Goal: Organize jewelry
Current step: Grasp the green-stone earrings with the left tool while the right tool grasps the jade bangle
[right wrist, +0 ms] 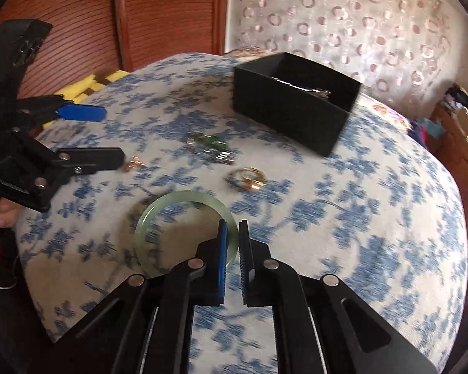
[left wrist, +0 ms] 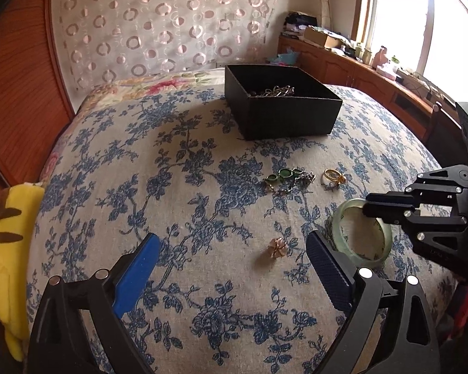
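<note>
A pale green jade bangle (right wrist: pixel 159 215) is gripped at its right rim by my right gripper (right wrist: pixel 233 227), which is shut on it; the bangle also shows in the left wrist view (left wrist: pixel 343 218). My left gripper (left wrist: pixel 234 246) is open and empty above the cloth, near a small rose-gold ornament (left wrist: pixel 276 247). A green bead bracelet (left wrist: pixel 284 176) and gold rings (left wrist: pixel 333 177) lie further ahead. A black box (left wrist: pixel 284 106) holding chains stands at the back.
The blue floral cloth (left wrist: pixel 171 162) covers the bed. A yellow plush toy (left wrist: pixel 6 237) lies at the left edge. A wooden headboard (left wrist: pixel 18 93) stands on the left, and a cluttered wooden cabinet (left wrist: pixel 358 65) runs under the window on the right.
</note>
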